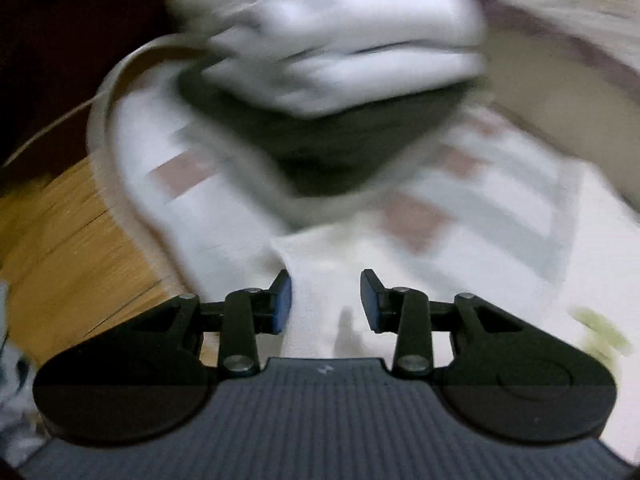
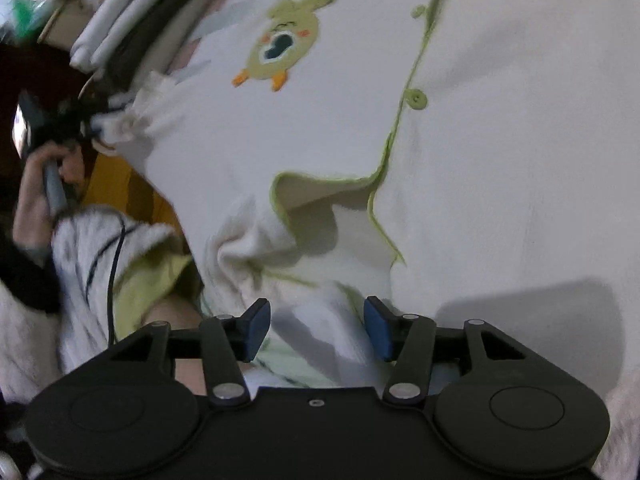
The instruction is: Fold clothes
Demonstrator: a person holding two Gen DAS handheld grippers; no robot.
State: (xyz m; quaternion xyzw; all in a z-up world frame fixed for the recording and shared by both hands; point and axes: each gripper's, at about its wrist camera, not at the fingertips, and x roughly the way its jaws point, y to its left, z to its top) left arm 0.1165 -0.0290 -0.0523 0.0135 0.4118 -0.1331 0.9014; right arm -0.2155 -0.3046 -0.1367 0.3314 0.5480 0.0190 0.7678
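Right wrist view is filled by a white baby cardigan (image 2: 460, 160) spread flat, its green-piped placket running from the top of the picture down to the neckline, so its long axis runs away from the camera with the neck opening (image 2: 320, 196) nearest the gripper. Two green buttons sit on the placket, and a green cartoon patch (image 2: 282, 40) lies to its left. Open cloth extends to the right; on the left the cardigan's edge meets a strip of wooden floor (image 2: 120, 188). The near sleeve (image 2: 256, 248) is bunched just ahead of the right gripper (image 2: 318, 330), whose blue pads stand apart with white fabric between them, not pinched. Far left, the person's hand (image 2: 44, 168) grips the other tool's handle, and its tip meets the cardigan's ruffled cuff (image 2: 124, 124), though the contact is blurred. At top left lies a stack of folded clothes (image 2: 120, 28).

Left wrist view is motion-blurred. The left gripper (image 1: 326, 300) has its pads apart, white cloth (image 1: 320, 280) lying between them; whether either pad touches it I cannot tell. Beyond sits the folded stack, white pieces (image 1: 352, 40) over a dark one (image 1: 340, 140), on a patterned sheet (image 1: 500, 200) whose curved edge drops to the wooden floor at left.
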